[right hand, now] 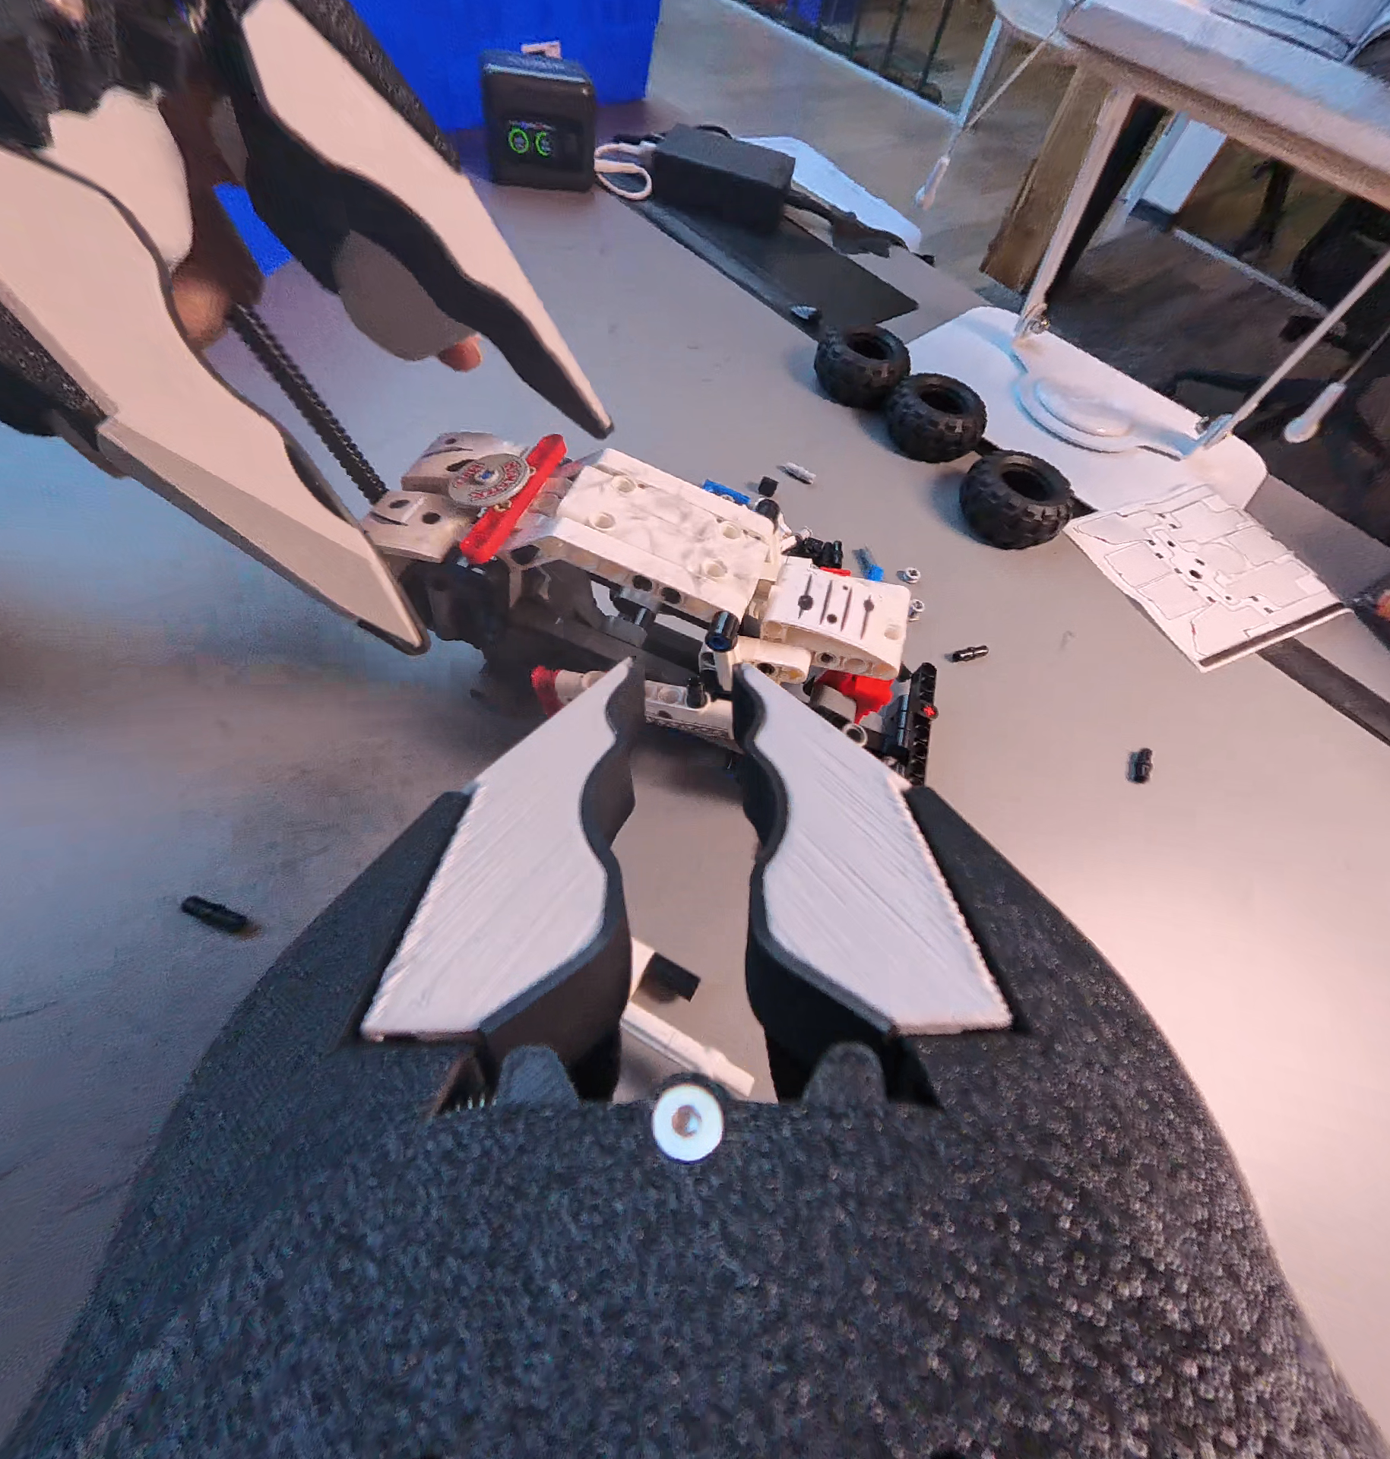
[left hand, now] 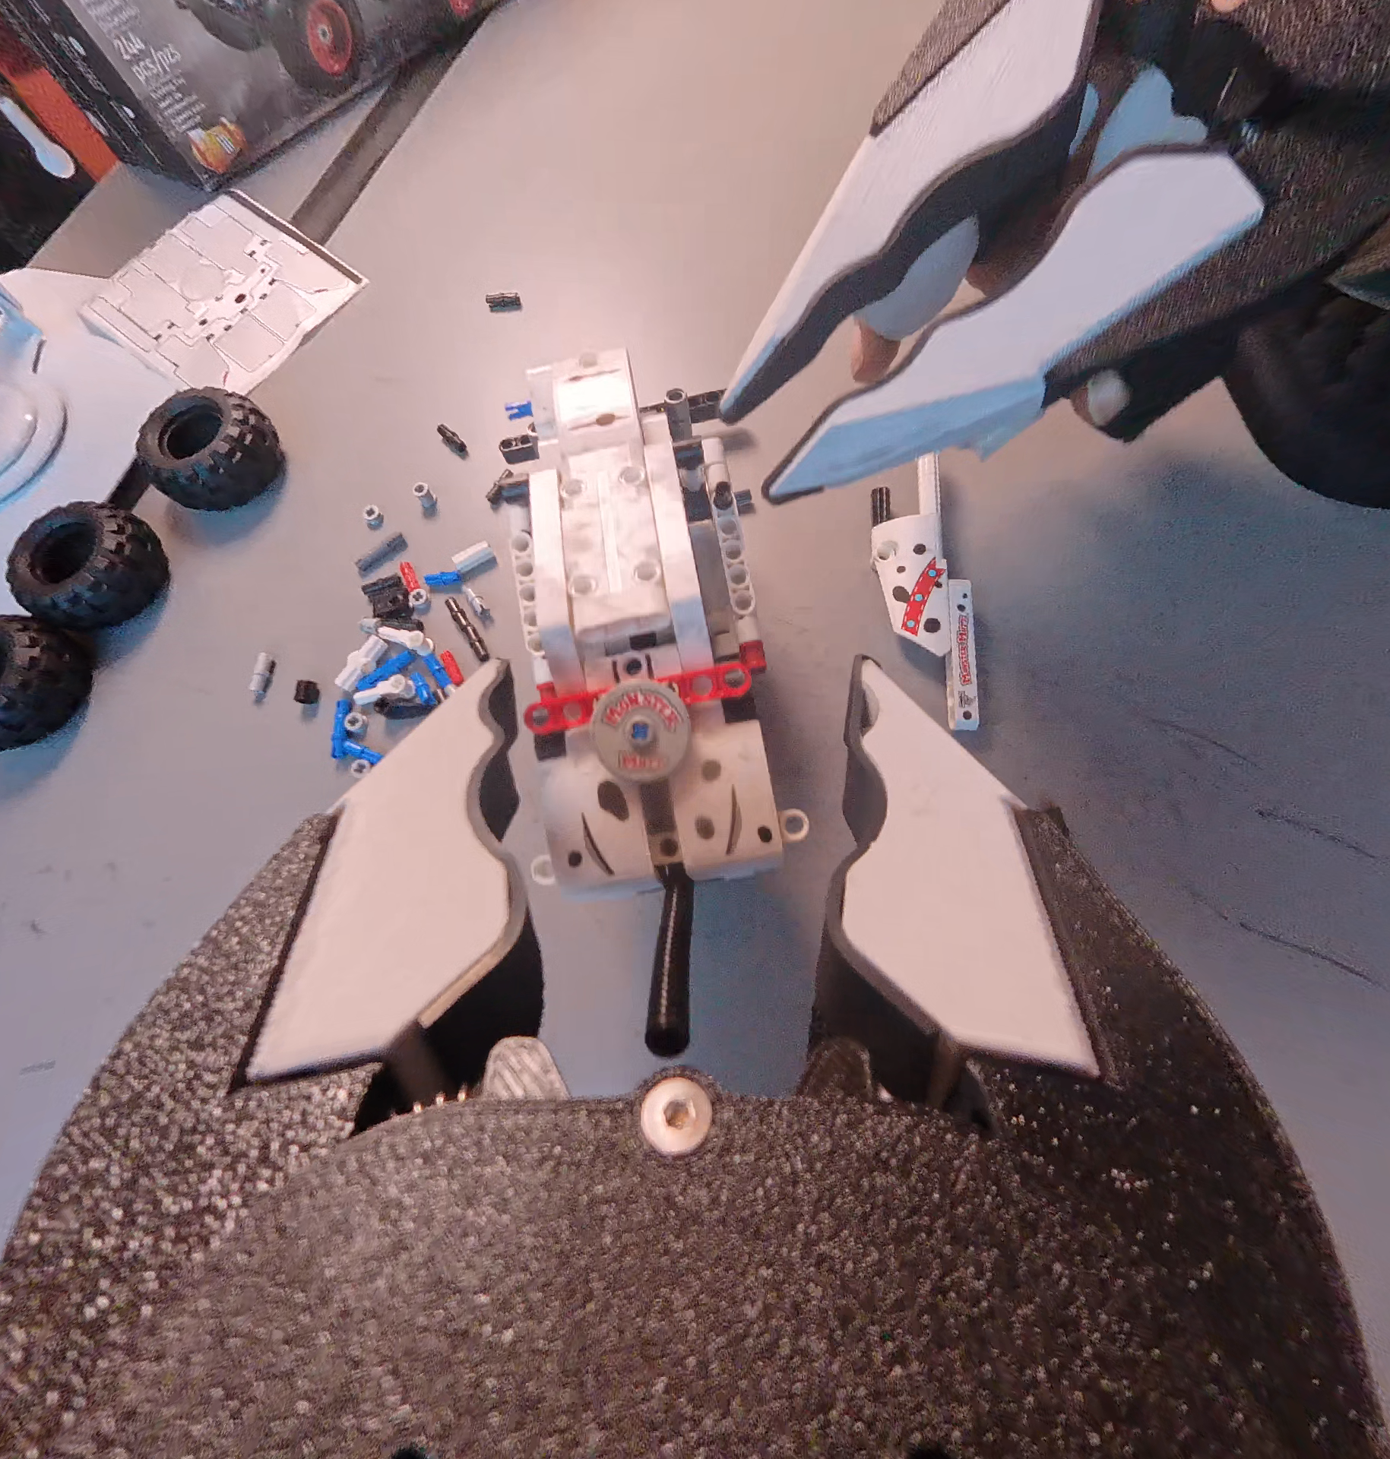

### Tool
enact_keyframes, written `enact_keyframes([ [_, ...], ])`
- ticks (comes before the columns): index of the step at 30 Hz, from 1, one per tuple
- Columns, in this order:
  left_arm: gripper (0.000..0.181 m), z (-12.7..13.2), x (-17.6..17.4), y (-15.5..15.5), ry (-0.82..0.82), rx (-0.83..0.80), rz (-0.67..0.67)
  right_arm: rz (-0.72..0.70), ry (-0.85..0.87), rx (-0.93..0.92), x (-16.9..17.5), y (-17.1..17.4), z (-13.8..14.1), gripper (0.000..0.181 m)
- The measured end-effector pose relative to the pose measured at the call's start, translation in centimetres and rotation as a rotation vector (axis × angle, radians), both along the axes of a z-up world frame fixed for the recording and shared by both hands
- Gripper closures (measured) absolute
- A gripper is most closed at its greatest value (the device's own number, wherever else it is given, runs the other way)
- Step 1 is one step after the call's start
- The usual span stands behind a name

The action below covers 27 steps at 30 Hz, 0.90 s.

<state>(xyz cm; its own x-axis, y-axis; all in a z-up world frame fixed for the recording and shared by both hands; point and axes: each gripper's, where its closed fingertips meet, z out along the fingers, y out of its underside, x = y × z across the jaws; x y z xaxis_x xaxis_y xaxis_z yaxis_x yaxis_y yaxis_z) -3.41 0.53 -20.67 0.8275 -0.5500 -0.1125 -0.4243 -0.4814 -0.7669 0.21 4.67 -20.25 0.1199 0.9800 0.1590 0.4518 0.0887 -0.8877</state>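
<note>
Grey and lightly scuffed, the desk (left hand: 1149,789) is carrying a half-built white brick truck (left hand: 636,568) at its middle.

Nearest in the left wrist view, the left tool (left hand: 680,679) is standing wide, its two fingers flanking the spotted end of the truck without visibly touching it. A black ribbed rod (left hand: 670,963) is sticking out of that end toward the camera, and a red beam (left hand: 636,695) with a round grey badge (left hand: 640,730) is crossing the body just beyond the fingertips. Left of the truck, small loose pins (left hand: 395,647) in blue, grey, black and red are lying scattered. To the right, a spotted white panel (left hand: 912,584) is lying apart on the desk.

Farther off, the right tool (left hand: 743,450) is reaching in from the upper right, its tips close beside the far end of the truck; in the right wrist view the right tool (right hand: 687,679) is showing a narrow gap with nothing between its fingers, hovering just at the truck's side.

Three black tyres (left hand: 83,564) are sitting in a row at the left edge. Beyond them a sticker sheet (left hand: 225,292) is lying flat, with a dark box (left hand: 202,71) behind it.
</note>
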Motion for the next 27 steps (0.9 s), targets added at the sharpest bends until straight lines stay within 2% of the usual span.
enact_keyframes([
  [5,0.098,0.0,1.0,2.2,0.206,-0.174,-0.040,-0.045,-0.001,0.001,-0.4,0.2,-1.1,0.166],
  [10,0.089,-2.8,1.3,3.8,0.283,-0.343,-0.045,-0.059,-0.003,0.008,-0.6,0.4,-1.6,0.171],
  [15,0.106,-3.2,0.7,4.8,0.380,-0.346,-0.024,-0.068,0.012,0.031,-0.7,0.8,-1.7,0.177],
  [21,0.110,-3.2,0.6,4.8,0.386,-0.355,-0.021,-0.070,0.025,0.070,-0.8,0.8,-1.6,0.179],
  [27,0.112,-3.3,0.6,4.7,0.378,-0.360,-0.019,-0.082,0.090,0.020,-0.8,0.7,-1.4,0.180],
])
